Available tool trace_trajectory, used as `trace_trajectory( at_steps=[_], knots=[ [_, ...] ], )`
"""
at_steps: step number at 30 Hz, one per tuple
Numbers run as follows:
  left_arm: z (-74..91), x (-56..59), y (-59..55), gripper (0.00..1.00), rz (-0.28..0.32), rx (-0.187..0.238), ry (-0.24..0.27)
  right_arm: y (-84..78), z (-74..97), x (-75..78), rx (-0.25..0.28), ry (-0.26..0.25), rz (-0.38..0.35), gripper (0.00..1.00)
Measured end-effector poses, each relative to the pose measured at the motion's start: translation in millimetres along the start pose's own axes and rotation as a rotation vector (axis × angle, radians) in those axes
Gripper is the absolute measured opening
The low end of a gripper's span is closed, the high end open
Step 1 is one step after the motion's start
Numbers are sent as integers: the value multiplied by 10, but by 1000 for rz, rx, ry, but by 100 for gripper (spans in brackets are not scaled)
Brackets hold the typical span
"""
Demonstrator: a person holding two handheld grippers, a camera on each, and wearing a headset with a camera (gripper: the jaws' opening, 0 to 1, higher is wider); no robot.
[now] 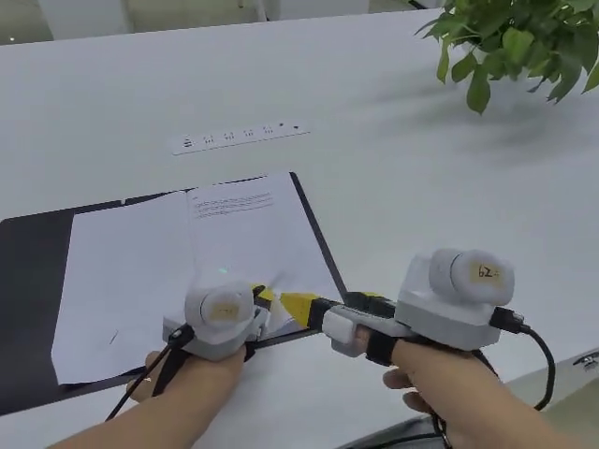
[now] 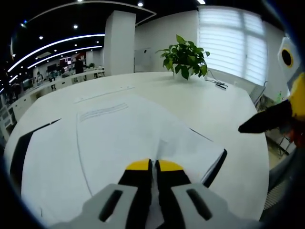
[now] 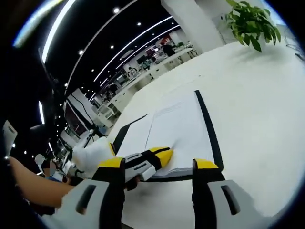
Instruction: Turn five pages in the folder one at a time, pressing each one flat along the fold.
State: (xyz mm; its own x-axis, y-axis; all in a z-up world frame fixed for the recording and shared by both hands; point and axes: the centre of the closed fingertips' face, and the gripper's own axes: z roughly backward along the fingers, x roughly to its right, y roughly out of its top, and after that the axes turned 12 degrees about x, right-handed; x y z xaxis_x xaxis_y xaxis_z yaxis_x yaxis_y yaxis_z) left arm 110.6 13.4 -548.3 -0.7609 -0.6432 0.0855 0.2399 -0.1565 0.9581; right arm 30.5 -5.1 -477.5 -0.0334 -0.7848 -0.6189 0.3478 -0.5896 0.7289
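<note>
The folder (image 1: pixel 28 271) lies open on the white table, black cover under white pages. Its right page (image 1: pixel 248 234) has a few printed lines at the top. My left gripper (image 1: pixel 264 297) is at that page's lower right corner. In the left gripper view its yellow-tipped jaws (image 2: pixel 153 165) are shut on the page (image 2: pixel 143 133), whose edge runs up between them. My right gripper (image 1: pixel 304 309) comes in from the right, just beside the left one. It stands open (image 3: pixel 158 163) over the folder's near edge (image 3: pixel 206 119) with the left gripper's tip between its jaws.
A potted plant (image 1: pixel 524 37) stands at the table's far right corner. A flush socket strip (image 1: pixel 241 136) sits beyond the folder. The table's front edge runs just below my hands. A black cable trails from each gripper.
</note>
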Motion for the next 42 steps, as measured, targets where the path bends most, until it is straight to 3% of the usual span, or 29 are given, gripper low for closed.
trace_trajectory(
  at_steps=[10,23,30,42],
  knots=[
    [-12,-8,5,3,8,8,3,-230,-110,121,-31,-46,-153,43],
    [-19,-8,2,3,8,15,6,-243,-239,189,-2,-63,-223,41],
    [-19,-6,1,3,9,18,8,-327,-254,282,-11,-106,-267,39],
    [-18,-3,-1,3,7,21,4,-303,-245,235,11,-102,-303,39]
  ],
)
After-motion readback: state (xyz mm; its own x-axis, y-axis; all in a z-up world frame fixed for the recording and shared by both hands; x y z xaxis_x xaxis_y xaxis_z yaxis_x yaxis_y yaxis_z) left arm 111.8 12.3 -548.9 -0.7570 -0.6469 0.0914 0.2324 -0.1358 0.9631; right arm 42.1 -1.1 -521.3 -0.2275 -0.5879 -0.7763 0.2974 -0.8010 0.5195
